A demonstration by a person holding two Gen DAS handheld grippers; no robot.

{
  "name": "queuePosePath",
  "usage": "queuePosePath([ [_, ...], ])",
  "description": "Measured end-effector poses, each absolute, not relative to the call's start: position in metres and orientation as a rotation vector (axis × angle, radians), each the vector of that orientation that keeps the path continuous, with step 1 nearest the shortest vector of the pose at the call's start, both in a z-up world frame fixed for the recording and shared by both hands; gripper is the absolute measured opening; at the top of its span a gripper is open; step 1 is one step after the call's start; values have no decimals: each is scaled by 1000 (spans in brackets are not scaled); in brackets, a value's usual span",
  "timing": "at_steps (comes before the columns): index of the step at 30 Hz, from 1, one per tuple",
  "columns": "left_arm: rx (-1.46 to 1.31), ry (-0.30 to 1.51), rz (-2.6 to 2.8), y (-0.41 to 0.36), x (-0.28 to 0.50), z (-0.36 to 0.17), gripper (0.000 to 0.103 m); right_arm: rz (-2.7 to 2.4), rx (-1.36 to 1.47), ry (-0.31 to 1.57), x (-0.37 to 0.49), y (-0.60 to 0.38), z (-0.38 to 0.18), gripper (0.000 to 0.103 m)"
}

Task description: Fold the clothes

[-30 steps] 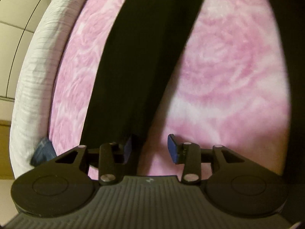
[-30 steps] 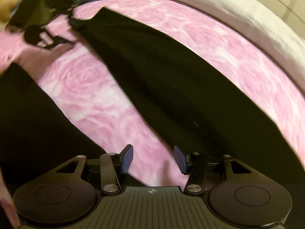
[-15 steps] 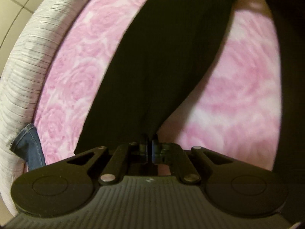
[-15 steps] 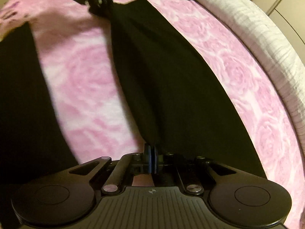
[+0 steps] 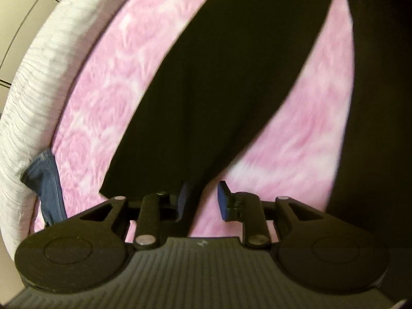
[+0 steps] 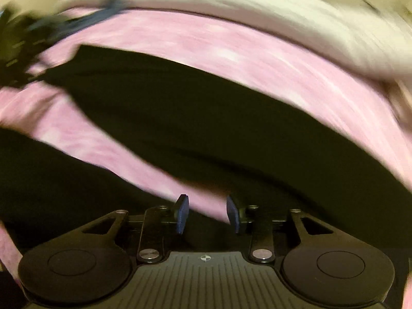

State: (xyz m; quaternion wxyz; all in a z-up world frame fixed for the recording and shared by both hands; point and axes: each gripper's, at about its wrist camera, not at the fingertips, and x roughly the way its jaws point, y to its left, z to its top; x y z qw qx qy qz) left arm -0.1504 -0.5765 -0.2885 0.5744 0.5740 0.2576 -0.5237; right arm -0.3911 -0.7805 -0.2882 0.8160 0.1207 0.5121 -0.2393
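Observation:
Black trousers lie spread on a pink rose-patterned blanket. One leg runs from the top of the left wrist view down to my left gripper, which is open, the leg's end lying by its left pad. The other leg fills the right edge. The right wrist view is blurred by motion. There a trouser leg crosses the middle and my right gripper is open over blanket and black cloth. A second black leg lies at lower left.
A white ribbed bed cover borders the blanket on the left. Blue denim is tucked at that border. In the right wrist view the white cover arcs across the top, with blurred denim and the other gripper at upper left.
Half a second ago both grippers were shut on the black cloth. Both have now opened and let it go, and the right view has swung sideways.

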Motion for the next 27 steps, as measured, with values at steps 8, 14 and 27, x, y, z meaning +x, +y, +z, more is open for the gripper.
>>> queuePosePath([
  [8,1253,533,-1424,-654,-299,-268,39,-1023,614,1070,-623,-847,-280,49],
  [14,1263,465,-1607,-728,-456,-281,41,-1303,973,888,-806,-887,-301,50],
  [27,1232,345,-1784,-901,-617,-303,51,-730,898,720,-828,-1023,-331,50],
])
